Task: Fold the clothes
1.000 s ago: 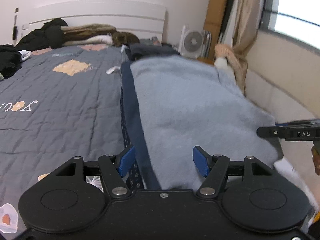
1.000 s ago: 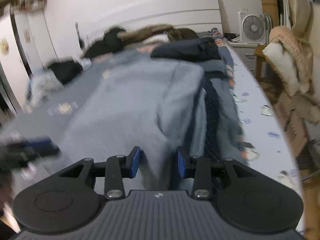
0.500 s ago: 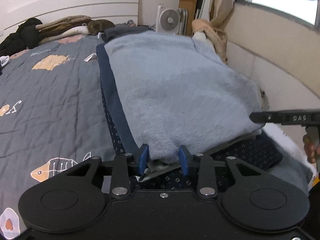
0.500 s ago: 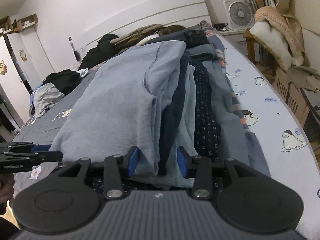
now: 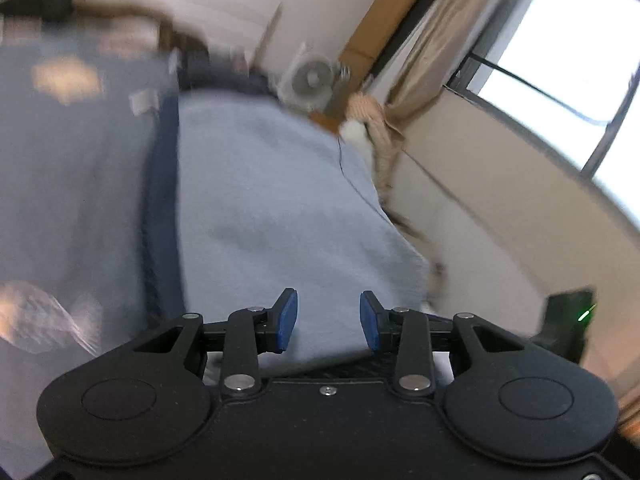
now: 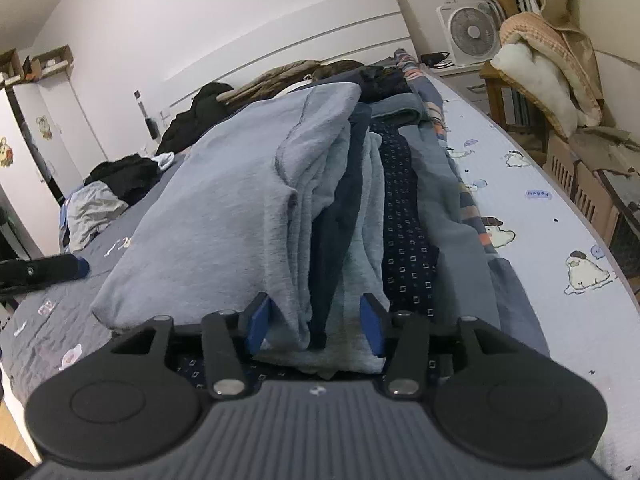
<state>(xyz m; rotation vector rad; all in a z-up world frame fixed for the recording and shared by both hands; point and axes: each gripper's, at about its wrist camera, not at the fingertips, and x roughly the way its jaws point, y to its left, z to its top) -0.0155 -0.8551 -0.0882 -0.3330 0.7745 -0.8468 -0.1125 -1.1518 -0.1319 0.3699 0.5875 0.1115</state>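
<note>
A light blue fleece garment [image 5: 272,200] lies on top of a stack of folded clothes on the bed. My left gripper [image 5: 328,320] sits at its near edge with the cloth filling the narrow gap between the pads. This view is blurred and tilted. In the right wrist view the same garment [image 6: 224,208] tops layers of navy cloth [image 6: 340,220] and dark patterned cloth [image 6: 404,240]. My right gripper [image 6: 316,320] straddles the stack's end. Its jaws are opening and the folded layers sit loosely between them. The left gripper's fingertip [image 6: 78,268] shows at the far left.
The stack rests on a grey quilt [image 5: 72,180] beside a white printed sheet [image 6: 540,260]. Loose dark clothes [image 6: 120,176] lie near the headboard. A fan [image 6: 472,32] and a chair draped with a blanket [image 6: 540,60] stand past the bed's right side.
The left jaws closed from wide onto the stack's edge, and that view has since rolled and blurred. The right gripper came down to the stack's end and its jaws have spread wider.
</note>
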